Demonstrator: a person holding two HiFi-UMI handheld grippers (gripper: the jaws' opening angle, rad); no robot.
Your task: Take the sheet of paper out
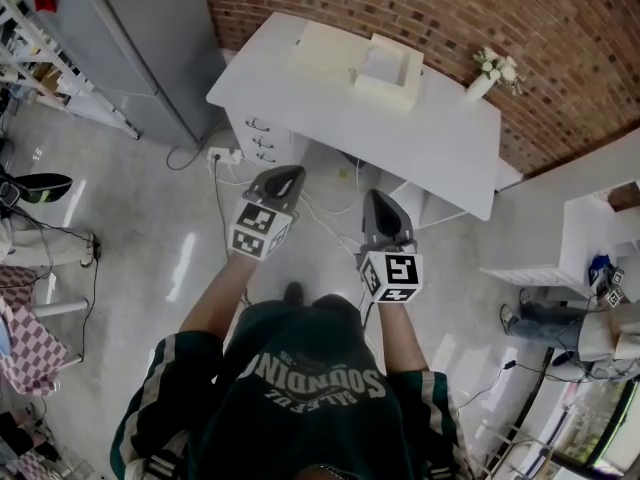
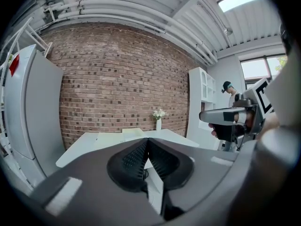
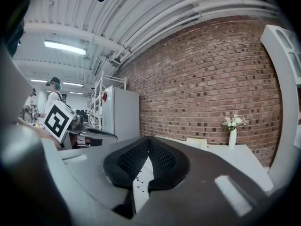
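- While the head view looks down on the whole white rectangular desk [image 1: 330,118] against the red brick wall [image 1: 420,8], each gripper view sees the desk's top only edge-on, low over its own dark jaws.
- Only the head view looks into the open-topped cream box [image 1: 400,86] on the desk's wall side. A whiter flat sheet of paper [image 1: 383,60] appears to lie inside it.
- A flat cream slab [image 1: 325,46] lies on the desk just beside the box, on its left.
- A slim white vase of white flowers [image 1: 483,80] stands at the desk's right end by the wall. All three views show it, upright.
- The left gripper [image 2: 148,141] has its ribbed jaws pressed together with nothing between them. From above it hangs over the floor, well short of the desk's front edge.
- The right gripper [image 3: 149,140] is likewise closed on nothing, and sits beside the left one, equally short of the desk.
- The left gripper view alone shows a tall white shelf unit [image 2: 200,102] right of the desk.
- The head view alone shows a white drawer unit [image 1: 262,138] under the desk's left half. Its drawers are closed, so their contents are unseen.
- A white power strip [image 1: 222,154] with trailing cables lies on the glossy pale floor [image 1: 150,228] in front of that unit.
- A tall grey cabinet [image 1: 150,38] stands left of the desk.
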